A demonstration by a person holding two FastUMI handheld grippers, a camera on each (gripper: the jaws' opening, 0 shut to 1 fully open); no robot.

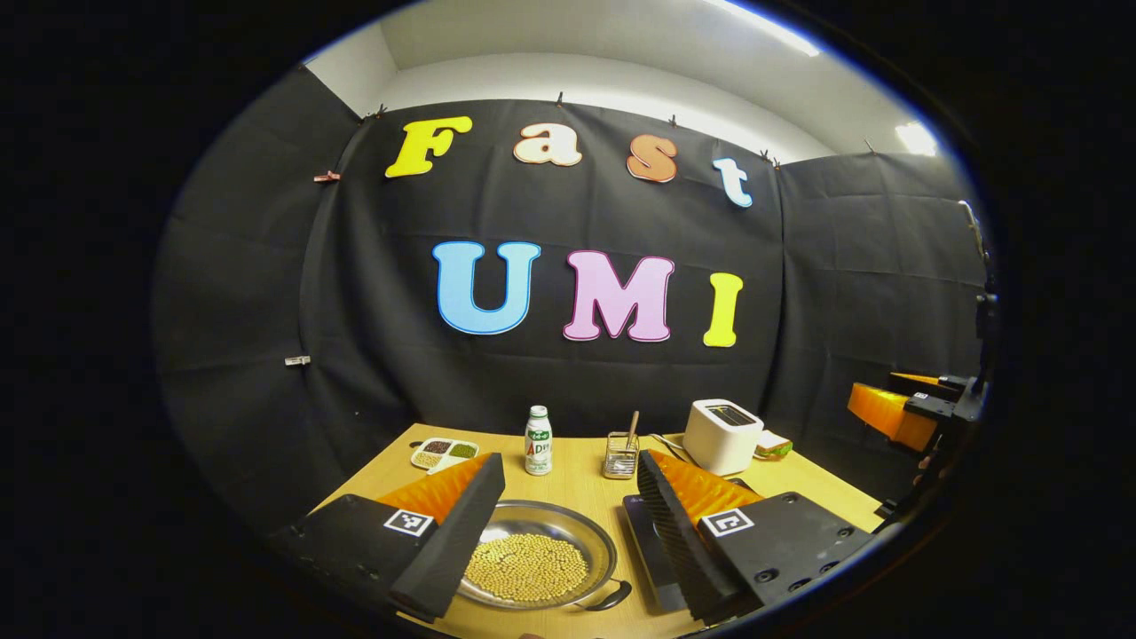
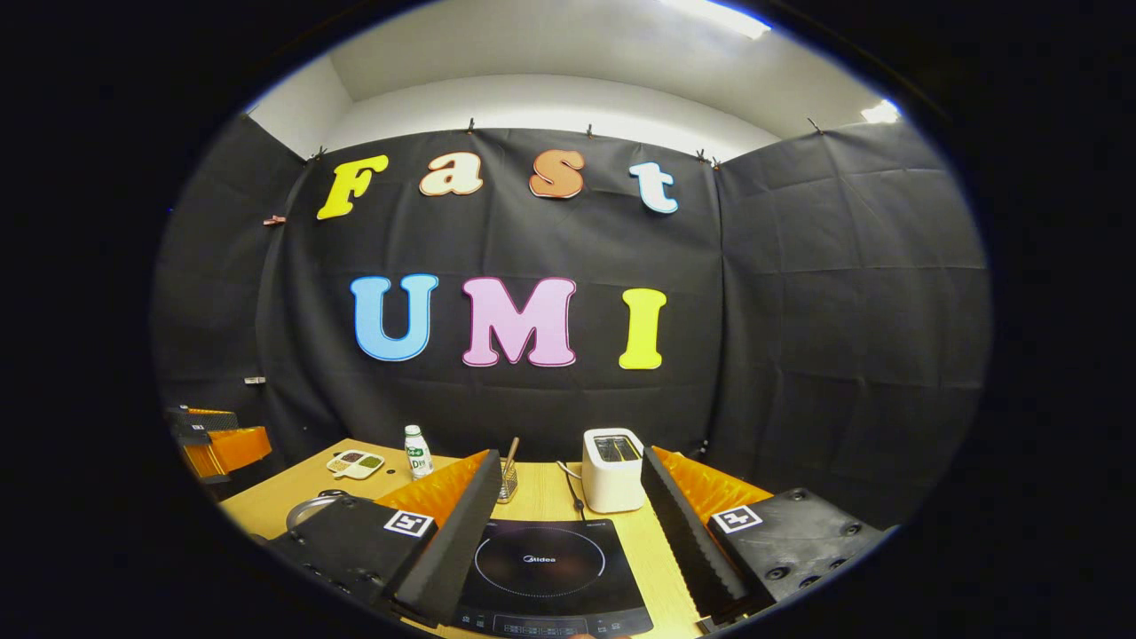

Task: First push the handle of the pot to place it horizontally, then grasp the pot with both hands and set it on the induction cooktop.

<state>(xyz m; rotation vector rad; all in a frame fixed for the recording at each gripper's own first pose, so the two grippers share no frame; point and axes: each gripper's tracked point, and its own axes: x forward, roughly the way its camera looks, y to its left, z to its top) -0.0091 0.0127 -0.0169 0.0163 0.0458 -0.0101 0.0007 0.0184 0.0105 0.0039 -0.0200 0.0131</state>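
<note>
The steel pot (image 1: 532,555), shallow and holding yellow beans, sits on the wooden table (image 1: 577,479) between the fingers of my left gripper (image 1: 570,461), which is open above it and touches nothing. One black loop handle (image 1: 612,596) sticks out at its near right. The black induction cooktop (image 2: 541,568) lies just right of the pot, below my open right gripper (image 2: 572,454). An edge of the cooktop (image 1: 641,532) peeks past the left gripper's right finger. The pot's rim (image 2: 306,510) appears at the left in the right gripper view. The other gripper (image 1: 896,413) hangs off the table's right side.
Along the back of the table stand a divided dish (image 1: 444,453), a small bottle (image 1: 538,441), a wire holder with a utensil (image 1: 621,454) and a white toaster (image 1: 723,435) with its cord. Black cloth walls close in the table on three sides.
</note>
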